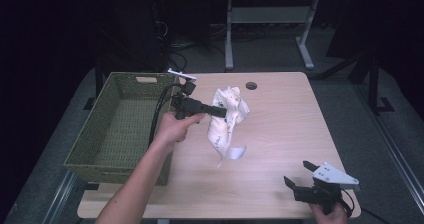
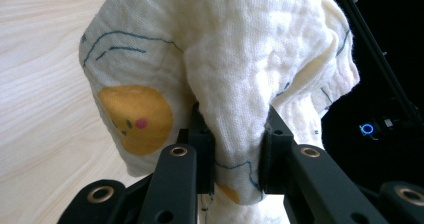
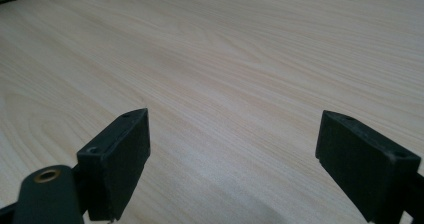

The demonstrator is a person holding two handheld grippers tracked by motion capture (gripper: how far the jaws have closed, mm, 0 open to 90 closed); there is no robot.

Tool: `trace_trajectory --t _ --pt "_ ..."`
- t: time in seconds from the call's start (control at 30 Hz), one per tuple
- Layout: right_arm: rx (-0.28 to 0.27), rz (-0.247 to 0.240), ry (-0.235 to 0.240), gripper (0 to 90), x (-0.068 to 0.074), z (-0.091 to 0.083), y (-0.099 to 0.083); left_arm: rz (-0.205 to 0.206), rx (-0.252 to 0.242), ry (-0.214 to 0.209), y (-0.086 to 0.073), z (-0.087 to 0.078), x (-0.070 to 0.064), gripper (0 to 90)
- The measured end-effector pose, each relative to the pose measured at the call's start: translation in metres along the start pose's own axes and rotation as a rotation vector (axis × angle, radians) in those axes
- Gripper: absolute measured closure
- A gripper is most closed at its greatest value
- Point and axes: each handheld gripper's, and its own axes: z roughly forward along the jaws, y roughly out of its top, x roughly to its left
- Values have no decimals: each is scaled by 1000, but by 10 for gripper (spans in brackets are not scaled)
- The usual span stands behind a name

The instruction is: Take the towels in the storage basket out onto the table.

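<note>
Cloth lifted in my left jaws, right jaws spread.

Nearest me, my right gripper [image 1: 300, 174] hovers spread over the table [image 1: 280, 124]. Farther out, my left gripper [image 2: 235, 156] pinches a printed white cloth [image 1: 227, 119], apparently hanging off the table, beside the green basket [image 1: 120, 126].

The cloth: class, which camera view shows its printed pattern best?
The left gripper view: the cloth sits close up, its yellow print and blue lines clear. The high view shows it small, hanging from the left gripper. The right gripper view gives bare table.

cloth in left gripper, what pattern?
Cream cloth with thin blue line drawings and yellow-orange blobs, one with a pink dot; best in the left gripper view.
</note>
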Motion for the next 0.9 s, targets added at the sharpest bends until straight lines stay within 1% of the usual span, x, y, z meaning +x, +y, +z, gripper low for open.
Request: trace_trajectory --t 0.23,0.37,0.43,0.5,0.63,0.7,0.73,0.83,0.9 --pt "-5 -3 3 138 0 -1 0 -6 6 8 3 17 4 730" --pt "-10 1 4 137 -1 -1 0 -12 -1 10 4 25 7 729" --pt "-12 -2 4 137 -1 -1 0 -24 -5 5 4 30 9 727" --pt "-11 0 6 138 -1 -1 0 -20 -3 13 5 34 10 727" --pt "-14 1 5 137 -2 -1 0 -28 -5 16 6 41 12 727" --pt "-13 3 7 138 -2 -1 0 -29 -4 23 6 45 14 725" --pt "-13 3 8 137 -2 -1 0 -32 -5 39 6 48 15 723" --pt "-15 0 9 138 -2 -1 0 -43 -5 54 6 54 19 719" --pt "-17 -1 10 137 -2 -2 0 -49 -5 75 6 60 21 718"
